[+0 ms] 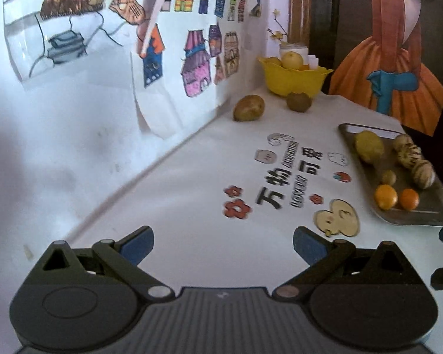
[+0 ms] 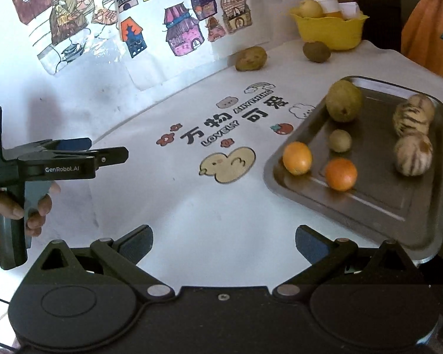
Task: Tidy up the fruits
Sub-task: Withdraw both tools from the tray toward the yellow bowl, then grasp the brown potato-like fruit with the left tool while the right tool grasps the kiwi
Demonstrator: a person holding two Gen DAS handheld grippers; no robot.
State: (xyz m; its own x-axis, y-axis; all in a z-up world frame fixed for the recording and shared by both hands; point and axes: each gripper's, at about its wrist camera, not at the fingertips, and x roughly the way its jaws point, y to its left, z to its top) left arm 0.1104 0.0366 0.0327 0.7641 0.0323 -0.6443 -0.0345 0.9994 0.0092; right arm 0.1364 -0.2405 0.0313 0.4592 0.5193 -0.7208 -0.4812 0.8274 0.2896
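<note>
A metal tray (image 2: pixel 378 206) on the right of the white table holds two oranges (image 2: pixel 340 174), a small kiwi (image 2: pixel 340 140), a green-yellow pear (image 2: pixel 344 101) and striped round fruits (image 2: pixel 413 157); the tray also shows in the left wrist view (image 1: pixel 419 218). A yellow bowl (image 2: pixel 330 31) at the back holds a pear (image 2: pixel 310 8). Two brown kiwis (image 2: pixel 251 58) (image 2: pixel 316 51) lie on the cloth before the bowl. My right gripper (image 2: pixel 224 240) is open and empty, just left of the tray. My left gripper (image 1: pixel 223 243) is open and empty over the cloth; it also shows in the right wrist view (image 2: pixel 109 152).
The white tablecloth (image 2: pixel 221 206) has printed characters and a duck drawing. A wall with paper drawings (image 2: pixel 174 29) runs along the left. A painted board (image 1: pixel 398 59) with an orange dress stands behind the tray. A white jar (image 2: pixel 327 0) stands behind the bowl.
</note>
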